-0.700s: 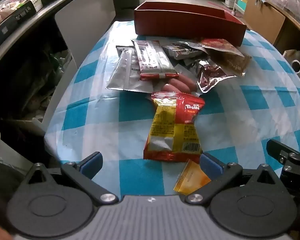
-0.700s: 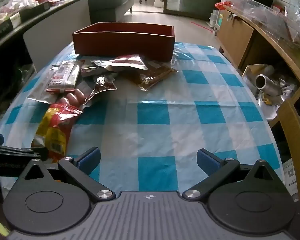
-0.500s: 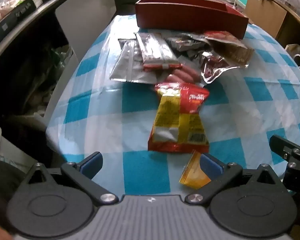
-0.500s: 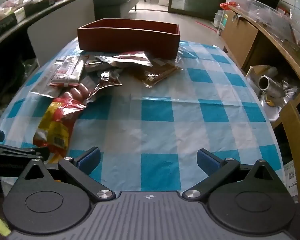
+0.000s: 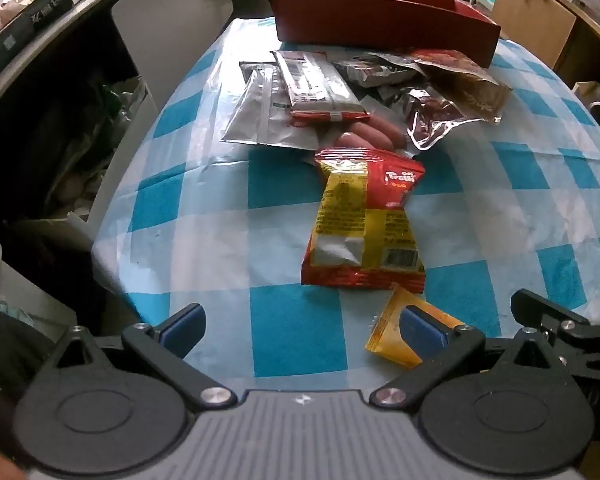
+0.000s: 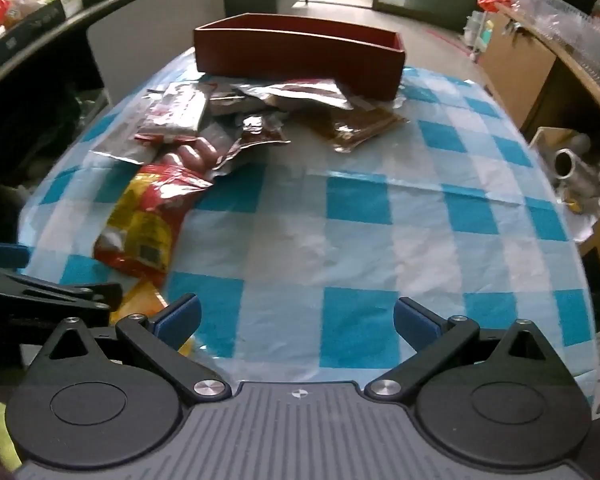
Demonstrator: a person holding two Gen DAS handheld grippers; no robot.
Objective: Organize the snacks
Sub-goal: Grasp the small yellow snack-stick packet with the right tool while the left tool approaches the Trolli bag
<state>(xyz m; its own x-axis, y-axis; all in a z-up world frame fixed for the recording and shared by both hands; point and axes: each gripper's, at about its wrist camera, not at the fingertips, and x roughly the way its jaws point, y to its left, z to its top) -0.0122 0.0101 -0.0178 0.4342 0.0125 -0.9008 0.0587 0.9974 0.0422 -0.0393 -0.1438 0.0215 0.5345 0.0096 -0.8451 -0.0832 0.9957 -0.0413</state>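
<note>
A heap of snack packets lies on the blue-checked tablecloth (image 5: 292, 332) in front of a long red box (image 5: 384, 24) (image 6: 300, 56). Nearest me is a red-and-yellow bag (image 5: 364, 224) (image 6: 148, 220); a small orange sachet (image 5: 392, 340) sits just past its near end, partly behind my left gripper's right finger. Pink sausages (image 5: 376, 136), a striped bar packet (image 5: 320, 84) and foil pouches (image 5: 432, 120) (image 6: 256, 136) lie further back. My left gripper (image 5: 302, 326) stands open above the cloth, holding nothing. My right gripper (image 6: 296, 316) is open over bare cloth to the right of the heap.
A dark counter with boxed goods (image 5: 40, 20) runs along the left. Wooden cabinets (image 6: 512, 64) and a shelf with a metal tube (image 6: 568, 160) stand at the right. The table edge drops off on the left (image 5: 112, 240) and right (image 6: 580, 260).
Both grippers have pulled back and tilted down a little; the snack heap and red box sit lower and nearer in both views. Nothing was grasped.
</note>
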